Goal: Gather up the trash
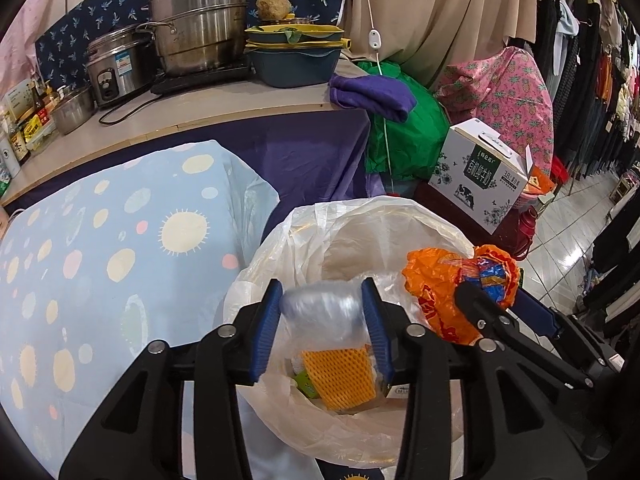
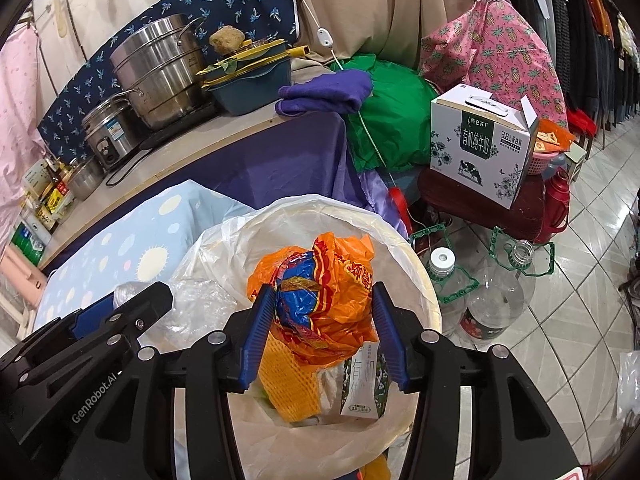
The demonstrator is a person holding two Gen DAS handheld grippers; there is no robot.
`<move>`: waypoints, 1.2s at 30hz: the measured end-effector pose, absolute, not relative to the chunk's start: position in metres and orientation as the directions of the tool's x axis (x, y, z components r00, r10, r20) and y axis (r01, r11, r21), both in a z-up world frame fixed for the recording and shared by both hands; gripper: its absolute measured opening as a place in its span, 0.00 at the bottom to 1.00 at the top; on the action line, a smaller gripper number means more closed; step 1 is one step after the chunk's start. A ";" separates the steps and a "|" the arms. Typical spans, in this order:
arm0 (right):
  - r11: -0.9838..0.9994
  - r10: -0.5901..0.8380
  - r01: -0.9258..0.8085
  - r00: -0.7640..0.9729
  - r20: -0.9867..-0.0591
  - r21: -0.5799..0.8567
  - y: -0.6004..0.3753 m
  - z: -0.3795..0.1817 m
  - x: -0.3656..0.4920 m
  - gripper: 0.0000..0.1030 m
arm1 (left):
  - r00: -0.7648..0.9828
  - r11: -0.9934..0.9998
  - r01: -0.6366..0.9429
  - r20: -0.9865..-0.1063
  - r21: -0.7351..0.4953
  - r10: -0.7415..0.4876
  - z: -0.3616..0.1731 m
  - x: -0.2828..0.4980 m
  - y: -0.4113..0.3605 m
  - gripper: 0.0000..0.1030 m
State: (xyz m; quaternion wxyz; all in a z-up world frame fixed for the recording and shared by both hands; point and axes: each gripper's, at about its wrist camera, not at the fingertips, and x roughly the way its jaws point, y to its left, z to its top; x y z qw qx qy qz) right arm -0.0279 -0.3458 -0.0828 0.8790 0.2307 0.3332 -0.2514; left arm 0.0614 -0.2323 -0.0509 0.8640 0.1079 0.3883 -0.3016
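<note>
Blue-padded fingers (image 1: 264, 328) of the left gripper (image 1: 324, 330) are seen at the lower centre of the left wrist view, closed on a crumpled clear plastic wrapper (image 1: 320, 310) that is blurred and is held directly above the mouth of the lined trash bin (image 1: 400, 216). At the lower centre of the right wrist view, the right gripper (image 2: 322, 330) is shown clamped on a crumpled orange and blue plastic bag (image 2: 320, 288), likewise suspended over the bin opening; the same bag is visible at the right of the left wrist view. Inside the bin, at the bottom centre of both frames, an orange foam net (image 2: 290, 380) and a small milk carton (image 2: 366, 384) are already deposited, with a green scrap partly hidden beside them. Two pieces are thus judged to be collected and carried to the bin but not yet released, so the dropping step is taken to be at hand. Empty clear water jugs (image 2: 476, 292) are seen on the tiled floor at the right of the right wrist view, just beside the bin; whether they count as trash cannot be told. A boxed milk case (image 2: 482, 148) stands in the upper right, and a spotted light-blue cloth (image 1: 100, 272) fills the left of the left wrist view.
</note>
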 end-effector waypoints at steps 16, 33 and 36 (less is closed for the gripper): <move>0.764 -0.301 0.603 0.650 -0.698 0.232 -0.347 -0.080 -0.026 0.54 | 0.530 0.822 0.566 -0.735 -0.065 -0.423 -0.049 0.070 -0.222 0.58; 0.791 -0.322 0.585 0.647 -0.691 0.180 -0.331 -0.067 -0.026 0.55 | 0.553 0.829 0.557 -0.719 -0.056 -0.420 -0.037 0.064 -0.206 0.61; 0.795 -0.336 0.586 0.642 -0.689 0.158 -0.326 -0.062 -0.029 0.58 | 0.562 0.834 0.550 -0.714 -0.054 -0.417 -0.034 0.061 -0.200 0.64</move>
